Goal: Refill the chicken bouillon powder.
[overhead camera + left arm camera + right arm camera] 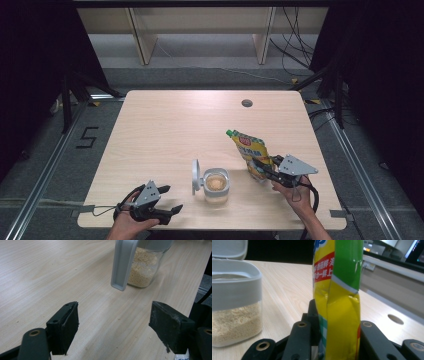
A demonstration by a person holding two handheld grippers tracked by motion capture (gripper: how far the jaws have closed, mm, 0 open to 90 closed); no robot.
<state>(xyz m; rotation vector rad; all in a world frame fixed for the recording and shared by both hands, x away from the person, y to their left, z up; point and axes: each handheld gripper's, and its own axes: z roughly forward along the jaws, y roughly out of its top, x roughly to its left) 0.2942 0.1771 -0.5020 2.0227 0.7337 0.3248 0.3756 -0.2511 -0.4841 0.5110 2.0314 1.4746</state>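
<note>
A yellow and green pouch with a green cap stands tilted at the table's right, and my right gripper is shut on its lower part. In the right gripper view the pouch rises between the two black jaws. A clear jar with a grey rim holds pale grains, its grey lid hinged open to the left. At the front left edge my left gripper stands open with nothing in it, pointing at the jar and its hanging lid.
The wooden table has a round cable hole at the back right. Pale shelving and cables lie on the floor beyond. A floor mark "5" sits at the left.
</note>
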